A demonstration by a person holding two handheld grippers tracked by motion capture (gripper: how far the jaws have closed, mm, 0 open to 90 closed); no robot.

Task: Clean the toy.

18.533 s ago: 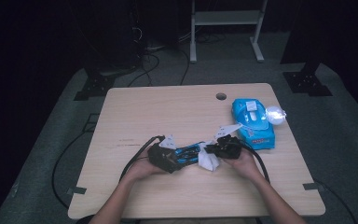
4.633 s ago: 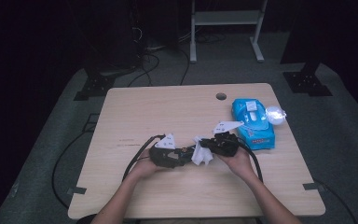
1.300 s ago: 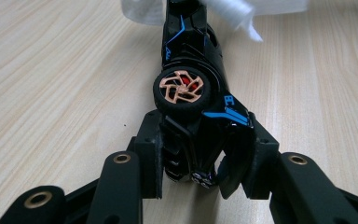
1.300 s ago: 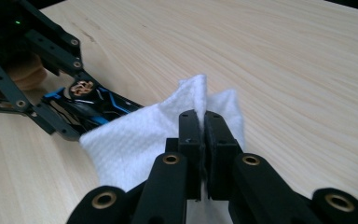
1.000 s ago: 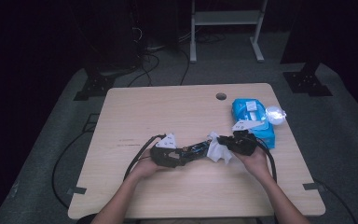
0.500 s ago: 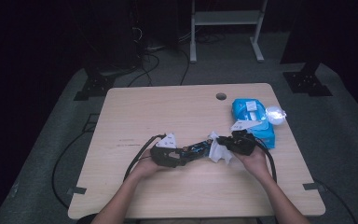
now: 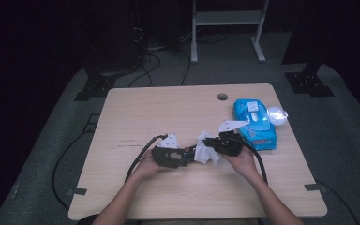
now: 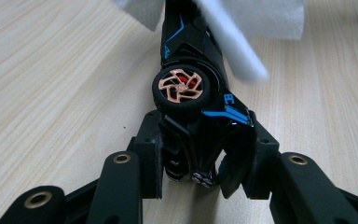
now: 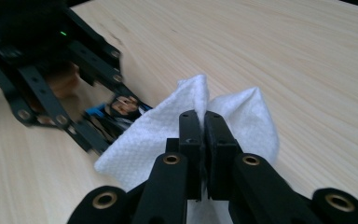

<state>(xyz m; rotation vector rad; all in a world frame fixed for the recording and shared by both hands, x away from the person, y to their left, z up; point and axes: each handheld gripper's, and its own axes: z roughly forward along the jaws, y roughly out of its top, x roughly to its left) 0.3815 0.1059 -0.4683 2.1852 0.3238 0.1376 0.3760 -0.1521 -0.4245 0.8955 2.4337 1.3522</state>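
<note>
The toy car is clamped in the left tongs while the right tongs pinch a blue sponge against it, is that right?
Not quite. The right tongs pinch a white wipe, not a blue sponge; the right gripper view shows the white cloth caught between the shut jaws. The rest holds: the left tongs clamp the black toy car, as the left gripper view shows.

We note a black toy car (image 8: 193,56) with blue markings and a copper-coloured wheel (image 8: 182,87) showing red inside. The wipe (image 9: 182,126) is white with a fine dimpled texture; the packet (image 7: 254,123) blue; the table (image 7: 168,112) pale wood-grain.
</note>
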